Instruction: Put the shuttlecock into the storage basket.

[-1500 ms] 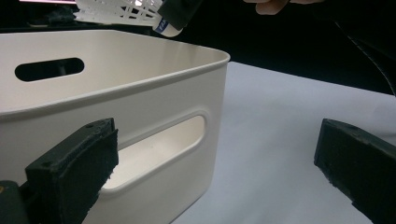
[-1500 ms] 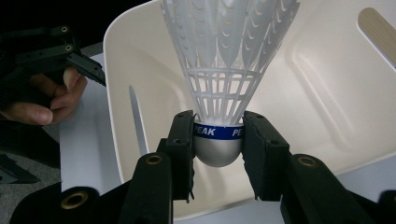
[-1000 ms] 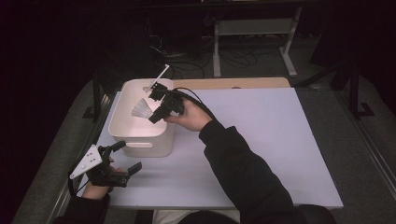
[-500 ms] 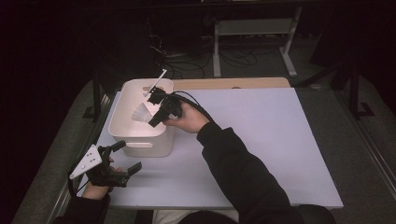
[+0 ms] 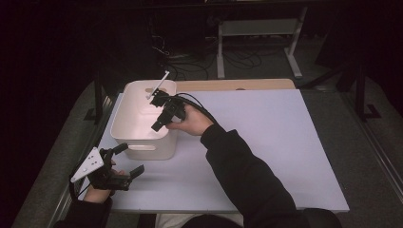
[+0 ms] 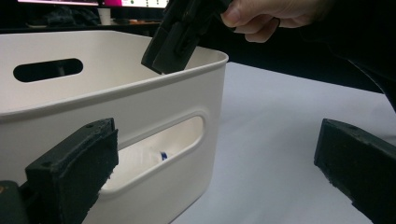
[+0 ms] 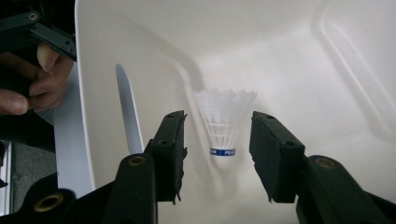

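A white shuttlecock [image 7: 224, 120] with a blue band lies inside the white bin [image 5: 138, 145], cork end towards me in the right gripper view. My right gripper [image 7: 217, 156] hangs open above it, one jaw on each side and neither touching it. In the high view that right gripper [image 5: 158, 124] points down into the bin from its right rim. My left gripper [image 5: 129, 159] rests open on the table in front of the bin, holding nothing. Through the bin's handle slot, the left gripper view shows the shuttlecock [image 6: 159, 156].
The bin stands at the table's left rear on a pale mat [image 5: 266, 142] that stretches bare to the right. A metal frame [image 5: 256, 33] and cables lie on the dark floor beyond the table. The right gripper's cable runs back along the sleeve.
The shuttlecock that showed at the right gripper's jaws over the bin has left them and now lies inside the bin. The left gripper has stayed put.
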`<action>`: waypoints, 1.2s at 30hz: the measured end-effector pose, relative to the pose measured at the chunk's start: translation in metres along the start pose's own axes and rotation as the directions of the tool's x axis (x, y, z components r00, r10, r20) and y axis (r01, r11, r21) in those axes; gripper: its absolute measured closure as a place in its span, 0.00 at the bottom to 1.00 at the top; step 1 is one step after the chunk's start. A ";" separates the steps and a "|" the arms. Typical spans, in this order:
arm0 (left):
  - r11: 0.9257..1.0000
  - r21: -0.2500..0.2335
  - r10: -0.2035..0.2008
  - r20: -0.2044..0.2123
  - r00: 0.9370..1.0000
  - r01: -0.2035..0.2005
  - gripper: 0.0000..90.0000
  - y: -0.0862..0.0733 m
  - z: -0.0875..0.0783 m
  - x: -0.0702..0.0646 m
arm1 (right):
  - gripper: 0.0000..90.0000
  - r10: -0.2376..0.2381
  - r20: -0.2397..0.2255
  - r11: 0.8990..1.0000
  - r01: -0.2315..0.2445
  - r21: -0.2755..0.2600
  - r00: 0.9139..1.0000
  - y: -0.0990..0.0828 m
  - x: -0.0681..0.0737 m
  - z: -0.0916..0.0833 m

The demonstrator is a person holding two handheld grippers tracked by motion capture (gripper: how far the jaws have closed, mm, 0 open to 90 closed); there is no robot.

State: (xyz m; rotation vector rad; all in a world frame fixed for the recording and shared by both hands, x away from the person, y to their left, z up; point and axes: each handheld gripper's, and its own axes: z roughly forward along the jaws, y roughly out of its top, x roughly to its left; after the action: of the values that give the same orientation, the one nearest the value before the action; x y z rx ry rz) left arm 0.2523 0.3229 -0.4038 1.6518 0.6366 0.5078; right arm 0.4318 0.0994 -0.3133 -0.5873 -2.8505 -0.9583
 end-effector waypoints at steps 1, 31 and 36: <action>1.000 -0.002 -0.002 0.001 1.000 0.002 0.00 0.000 0.000 0.000 | 0.53 0.003 0.002 1.000 -0.003 -0.007 1.000 0.000 0.000 -0.002; 1.000 0.001 0.002 0.000 1.000 -0.002 0.00 0.000 0.000 0.000 | 0.00 0.004 0.097 0.991 0.009 -0.131 0.995 -0.013 -0.003 -0.049; 1.000 0.000 0.003 0.000 1.000 -0.003 0.00 0.000 0.000 0.000 | 0.00 0.017 0.099 0.990 -0.003 -0.141 0.995 -0.018 -0.004 -0.053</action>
State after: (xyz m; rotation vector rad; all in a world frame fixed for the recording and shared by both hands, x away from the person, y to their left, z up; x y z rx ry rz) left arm 0.2524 0.3228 -0.4037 1.6532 0.6344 0.5103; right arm 0.4263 0.0529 -0.2816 -0.6808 -2.8795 -1.1685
